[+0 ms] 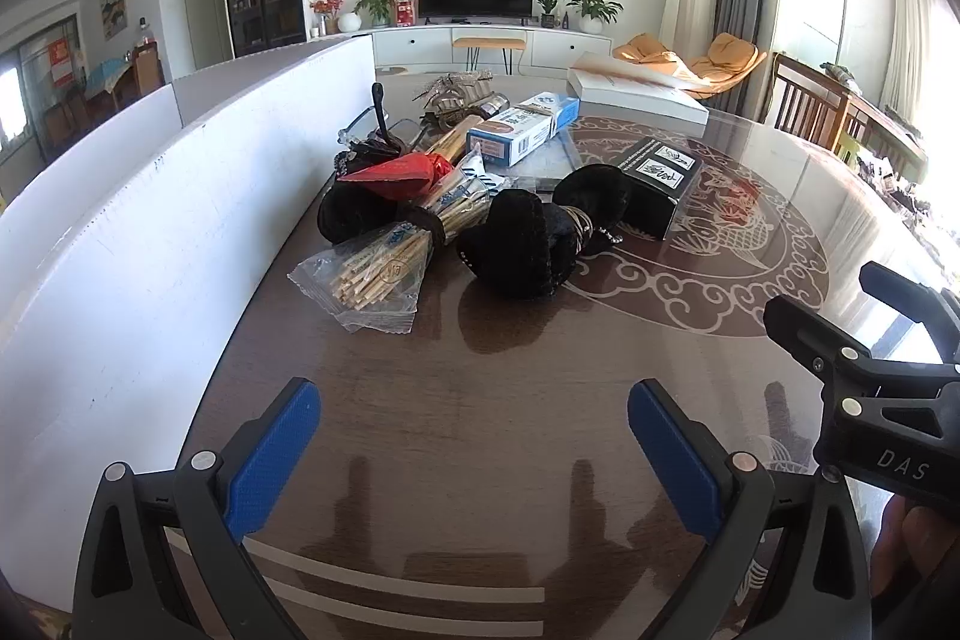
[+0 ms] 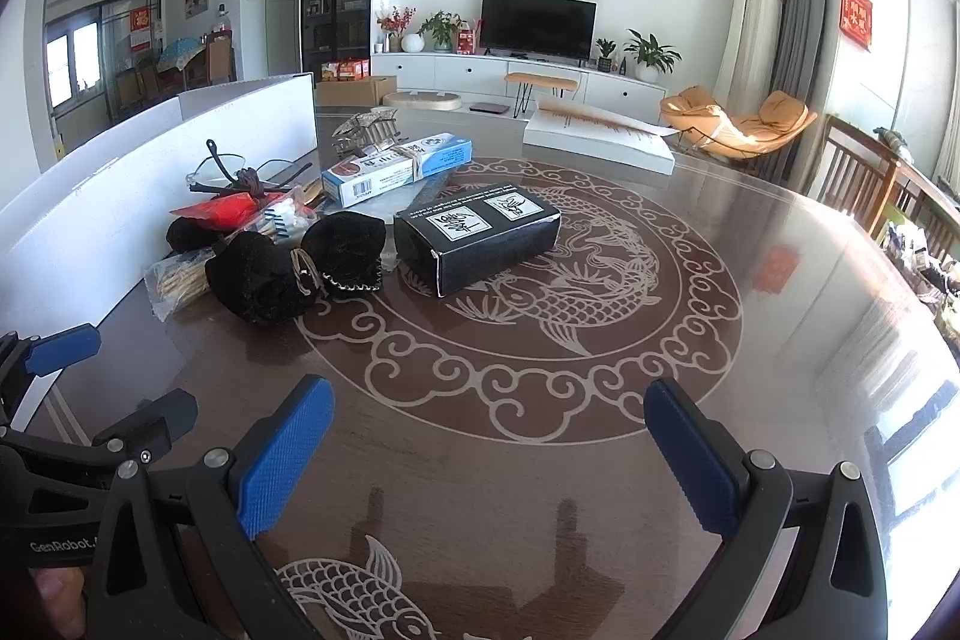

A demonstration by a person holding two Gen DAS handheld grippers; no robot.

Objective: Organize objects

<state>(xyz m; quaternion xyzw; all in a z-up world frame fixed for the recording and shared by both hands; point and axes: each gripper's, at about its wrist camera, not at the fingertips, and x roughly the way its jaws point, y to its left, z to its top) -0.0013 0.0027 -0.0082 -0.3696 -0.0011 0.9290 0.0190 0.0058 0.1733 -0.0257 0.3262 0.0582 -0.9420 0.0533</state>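
Observation:
A pile of objects lies on the round brown table (image 1: 456, 400): black velvet pouches (image 1: 522, 244) (image 2: 264, 274), a clear bag of wooden sticks (image 1: 372, 274) (image 2: 174, 280), a red packet (image 1: 402, 175) (image 2: 225, 211), a blue-white box (image 1: 522, 127) (image 2: 396, 166), a black box (image 1: 660, 178) (image 2: 480, 235) and eyeglasses (image 2: 240, 166). My left gripper (image 1: 474, 454) is open and empty, well short of the pile. My right gripper (image 2: 489, 460) is open and empty over the fish pattern. The right gripper also shows at the right edge of the left wrist view (image 1: 864, 340).
A white board wall (image 1: 132, 232) (image 2: 120, 196) curves along the table's left side. A flat white box (image 1: 636, 91) (image 2: 600, 136) lies at the table's far edge. Wooden chairs (image 2: 864, 184) stand to the right. A TV cabinet stands beyond.

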